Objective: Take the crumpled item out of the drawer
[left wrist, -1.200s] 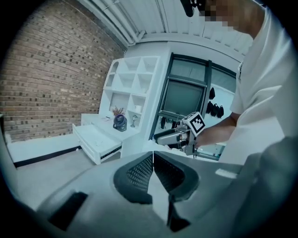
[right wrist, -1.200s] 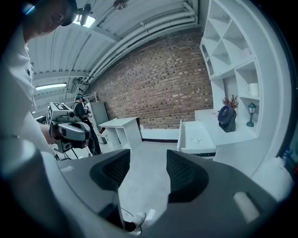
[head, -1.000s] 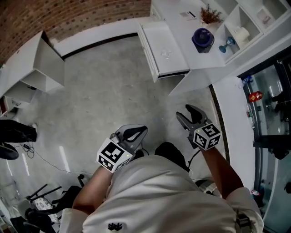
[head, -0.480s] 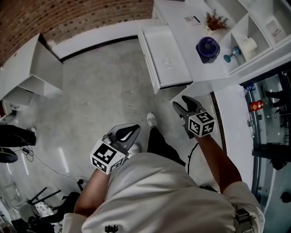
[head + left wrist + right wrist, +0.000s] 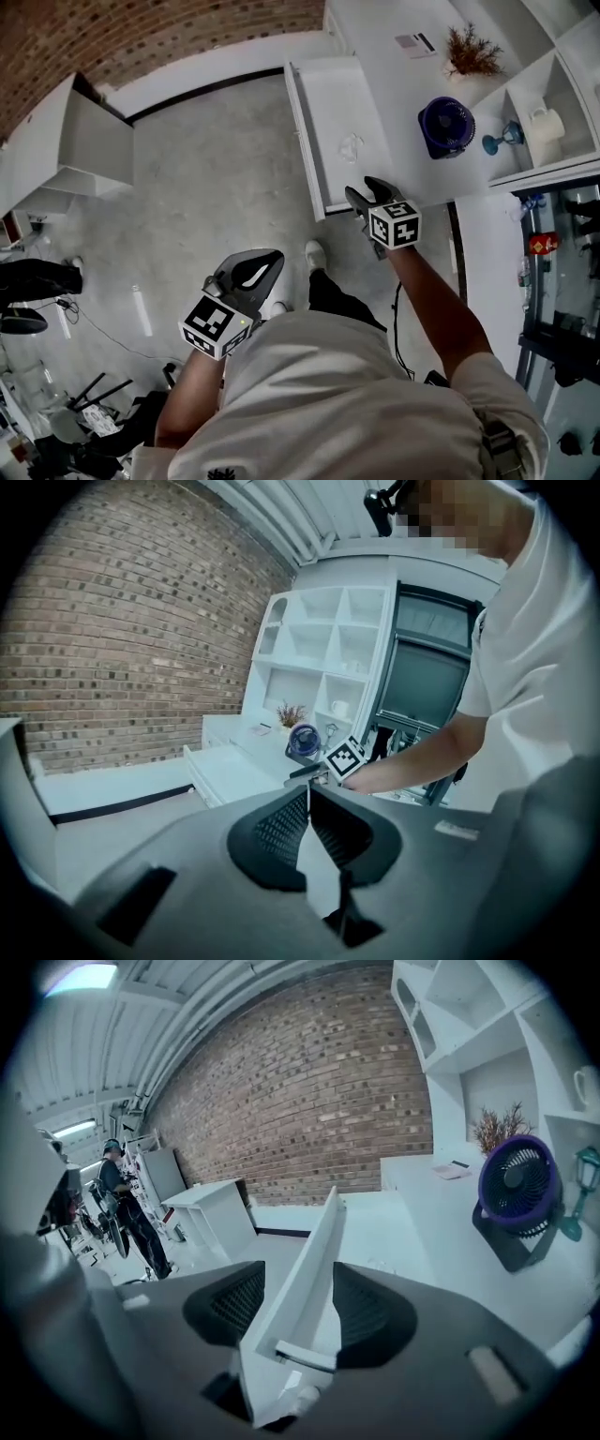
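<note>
Task is at an early stage: drawer (image 5: pixel 328 103) stands pulled out of the white bench (image 5: pixel 394 84) w/ the crumpled item (image 5: pixel 350 145) lying on its floor, roughly mid-drawer, a pale clear-ish wad, untouched. So opening looks done; the reach, grip and lift-out are all left to do

Right gripper (image 5: pixel 364 194) is at the drawer's near end. Its own view shows the jaws wide apart w/ the drawer's front panel running between them, nothing pinched; can't tell if either jaw touches the panel. The item sits well beyond the jaws, further along the drawer

Left gripper (image 5: pixel 272 262) hangs low near the person's body over the floor, well apart from the drawer, jaws closed tip to tip on nothing

Blue fan (image 5: pixel 445 127) on the bench is clear of the likely reach path
</note>
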A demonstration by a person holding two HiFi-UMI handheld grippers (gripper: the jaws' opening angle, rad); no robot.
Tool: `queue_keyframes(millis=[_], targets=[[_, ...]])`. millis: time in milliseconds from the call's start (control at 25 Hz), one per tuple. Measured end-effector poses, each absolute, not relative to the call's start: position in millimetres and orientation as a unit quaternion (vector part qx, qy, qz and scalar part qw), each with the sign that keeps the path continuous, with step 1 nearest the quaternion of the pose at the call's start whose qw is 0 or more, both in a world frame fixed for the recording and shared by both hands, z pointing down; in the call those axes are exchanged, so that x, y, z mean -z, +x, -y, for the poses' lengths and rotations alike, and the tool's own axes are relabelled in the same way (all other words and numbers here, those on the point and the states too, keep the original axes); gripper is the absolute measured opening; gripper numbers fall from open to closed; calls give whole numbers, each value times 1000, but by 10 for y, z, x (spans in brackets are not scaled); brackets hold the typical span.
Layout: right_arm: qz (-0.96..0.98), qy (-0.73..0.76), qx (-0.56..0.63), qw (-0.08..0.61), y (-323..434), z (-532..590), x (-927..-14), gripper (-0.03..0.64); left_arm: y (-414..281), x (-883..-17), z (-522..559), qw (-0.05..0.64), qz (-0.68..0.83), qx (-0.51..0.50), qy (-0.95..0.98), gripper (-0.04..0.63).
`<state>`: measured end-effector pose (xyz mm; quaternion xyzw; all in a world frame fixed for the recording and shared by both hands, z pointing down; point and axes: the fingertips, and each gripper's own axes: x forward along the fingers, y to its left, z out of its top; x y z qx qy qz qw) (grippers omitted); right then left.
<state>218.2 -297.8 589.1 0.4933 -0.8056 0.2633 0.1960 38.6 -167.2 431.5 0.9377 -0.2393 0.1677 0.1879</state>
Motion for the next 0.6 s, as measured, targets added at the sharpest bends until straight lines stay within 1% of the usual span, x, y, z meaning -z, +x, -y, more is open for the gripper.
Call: queue_keyframes(millis=[240, 600], targets=[[788, 491, -305, 213, 2342, 3669, -6477, 242, 686, -4356, 2193, 202, 260, -178, 927, 14], [738, 509, -357, 263, 2627, 4366, -7298, 258, 722, -4465, 2679, 227, 293, -187, 910, 14]])
